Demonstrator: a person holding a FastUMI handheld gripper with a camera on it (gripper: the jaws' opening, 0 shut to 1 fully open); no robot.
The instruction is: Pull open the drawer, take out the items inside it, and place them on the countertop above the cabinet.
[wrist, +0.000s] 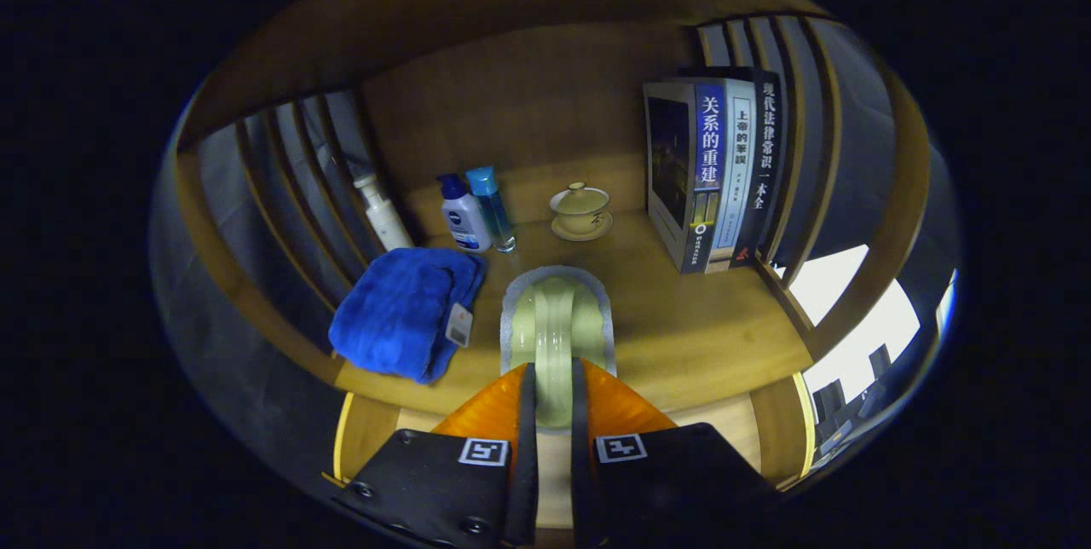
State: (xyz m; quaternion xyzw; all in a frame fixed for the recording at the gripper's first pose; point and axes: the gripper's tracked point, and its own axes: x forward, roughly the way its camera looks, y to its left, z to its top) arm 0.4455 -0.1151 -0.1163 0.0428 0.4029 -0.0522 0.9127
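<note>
Our gripper [554, 391] pinches a pale green ceramic spoon [556, 323] over the countertop [682, 327], blue towel [401, 310] to its left.

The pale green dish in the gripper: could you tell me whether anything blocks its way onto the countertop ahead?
Nothing visible does. The gripper is shut on the pale green dish, held over bare countertop. The blue towel lies beside it, the bottles, lidded cup and books stand further back.
</note>
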